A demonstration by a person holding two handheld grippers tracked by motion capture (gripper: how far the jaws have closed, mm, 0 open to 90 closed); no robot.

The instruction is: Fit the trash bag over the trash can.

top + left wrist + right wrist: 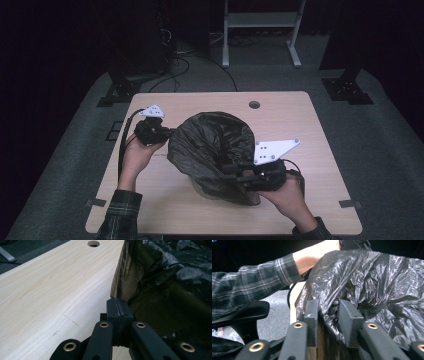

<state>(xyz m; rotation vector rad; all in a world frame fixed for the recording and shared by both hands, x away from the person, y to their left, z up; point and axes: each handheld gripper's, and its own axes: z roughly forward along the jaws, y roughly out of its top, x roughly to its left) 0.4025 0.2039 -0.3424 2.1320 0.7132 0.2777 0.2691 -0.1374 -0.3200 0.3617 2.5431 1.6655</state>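
Observation:
A crumpled black plastic bag (210, 145) sits mouth up on the wooden table (300, 130), draped over something tan and box-like (128, 282) that shows through the film. My left gripper (167, 133) is at the bag's left edge, its jaws pressed together on the bag's rim (117, 305). My right gripper (227, 172) is at the bag's near right rim. Its jaws stand apart (328, 307), straddling folds of the bag (374, 277) and a thin brown edge low between them. What the bag holds inside is hidden.
A round cable hole (254, 104) lies in the table's far side. Beyond the table stand a white frame (260, 20), black stand feet (347, 85) and cables on the grey floor. A plaid sleeve (249, 282) and a black chair (249, 312) appear in the right gripper view.

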